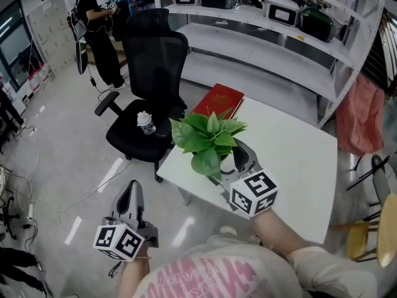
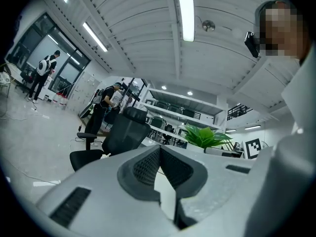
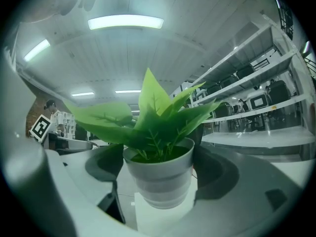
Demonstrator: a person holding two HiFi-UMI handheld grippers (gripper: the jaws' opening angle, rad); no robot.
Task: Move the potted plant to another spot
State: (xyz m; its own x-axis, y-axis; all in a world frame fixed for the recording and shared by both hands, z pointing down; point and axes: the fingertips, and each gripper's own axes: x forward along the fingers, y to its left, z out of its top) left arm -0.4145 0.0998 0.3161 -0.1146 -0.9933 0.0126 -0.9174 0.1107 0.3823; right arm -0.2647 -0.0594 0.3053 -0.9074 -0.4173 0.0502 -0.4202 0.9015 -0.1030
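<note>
right gripper [image 1: 231,158] grasps the potted plant [image 1: 208,138] at the table's [image 1: 291,154] 9 o'clock edge; left gripper [image 1: 132,192], at 7 o'clock, clenched empty

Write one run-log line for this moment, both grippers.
right gripper: shut on potted plant | left gripper: shut, empty

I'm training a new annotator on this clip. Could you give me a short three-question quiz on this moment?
1. True or false: the left gripper is shut on a mug.
2. What lies on the seat of the black chair? A. a laptop B. a bottle C. a mug
3. What stands between the jaws of the right gripper?
Key: 1 false, its jaws are together with nothing between them. 2 B, the bottle. 3 the potted plant.
</note>
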